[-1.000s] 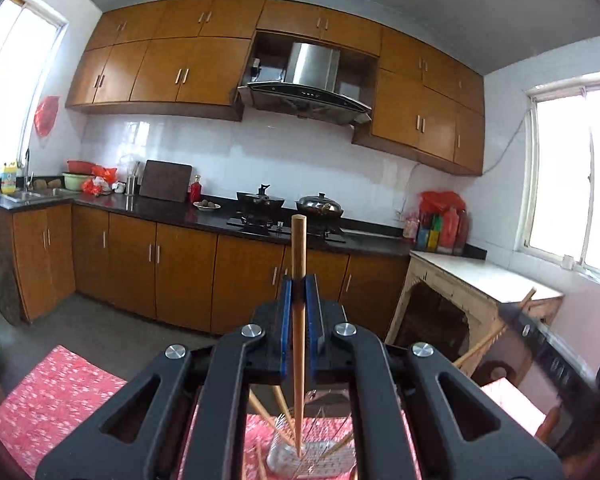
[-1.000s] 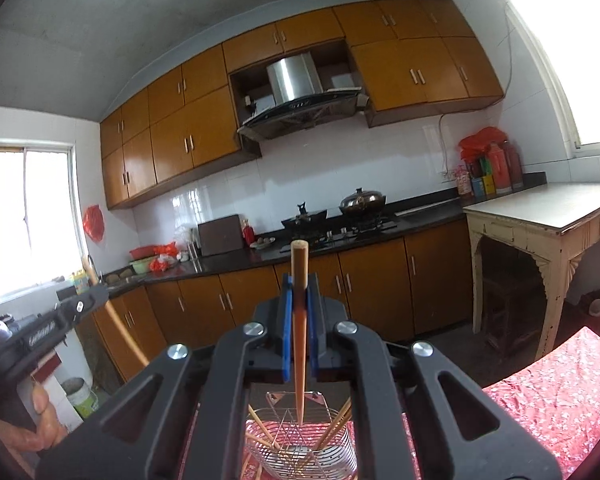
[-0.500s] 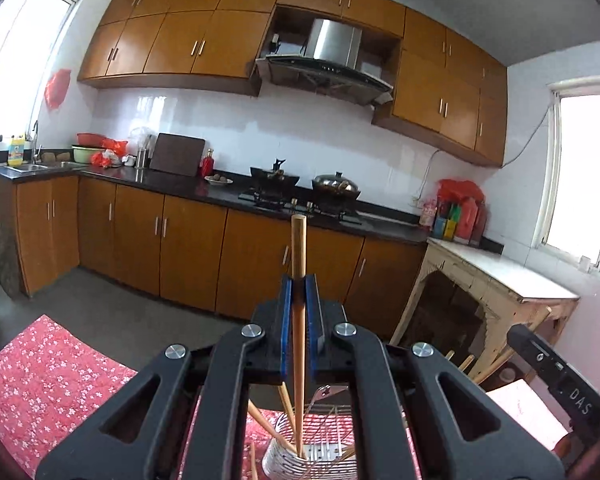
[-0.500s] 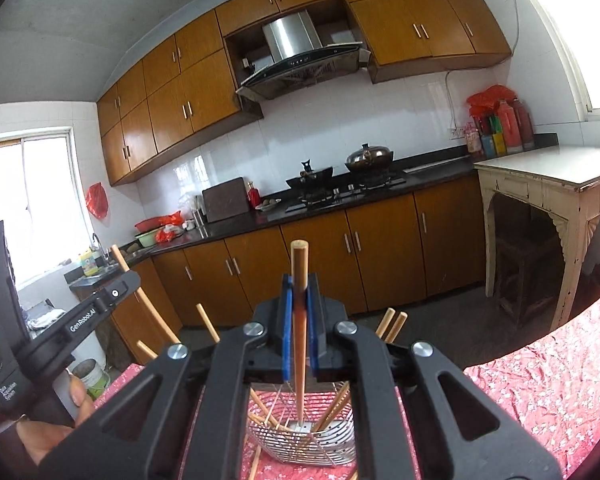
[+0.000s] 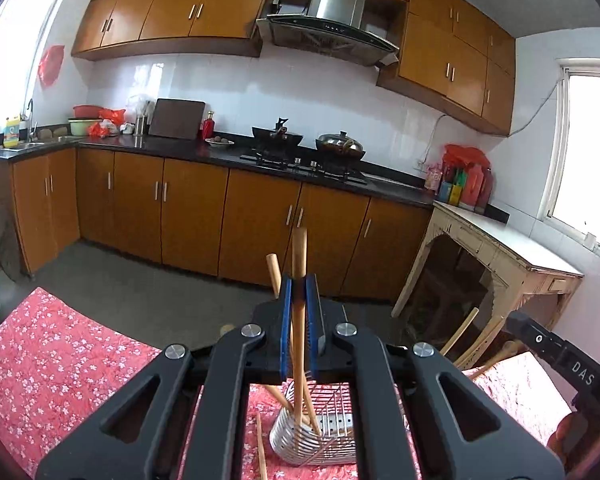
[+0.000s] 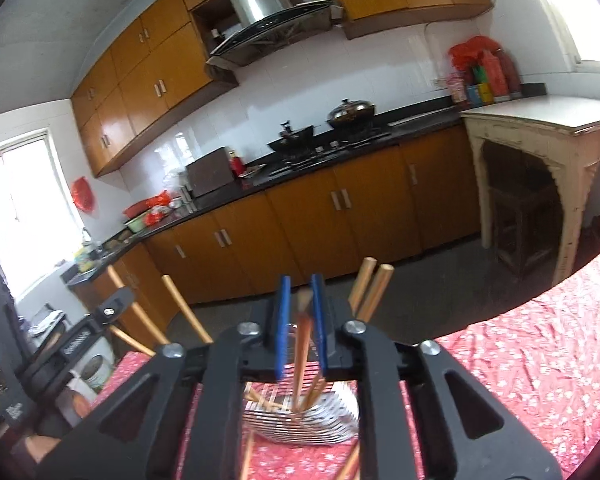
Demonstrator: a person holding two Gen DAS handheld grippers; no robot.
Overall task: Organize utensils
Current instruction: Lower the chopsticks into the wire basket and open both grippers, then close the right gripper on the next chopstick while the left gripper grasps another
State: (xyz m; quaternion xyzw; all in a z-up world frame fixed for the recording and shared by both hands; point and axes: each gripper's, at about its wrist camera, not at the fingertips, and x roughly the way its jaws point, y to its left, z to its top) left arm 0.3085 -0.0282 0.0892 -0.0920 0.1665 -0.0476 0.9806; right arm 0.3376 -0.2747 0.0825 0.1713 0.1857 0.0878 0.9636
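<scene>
A metal wire utensil basket [image 5: 320,440] stands on the red floral tablecloth and holds several wooden chopsticks. My left gripper [image 5: 299,300] has its blue pads slightly apart around a chopstick [image 5: 299,280] that leans with its lower end in the basket. My right gripper [image 6: 302,300] is open above the same basket [image 6: 300,416]; a blurred chopstick [image 6: 302,340] stands loose between its pads, its tip down in the basket. Each gripper shows at the edge of the other's view.
Loose chopsticks lie on the cloth beside the basket [image 5: 261,448]. The red floral cloth [image 5: 60,360] covers the table. Behind are wooden kitchen cabinets [image 5: 188,208], a stove with pots, and a pale side table [image 5: 500,248] at the right.
Both grippers have come down toward the basket. The right gripper's pads have parted and its chopstick has slid down into the basket. The left chopstick now tilts and sits lower.
</scene>
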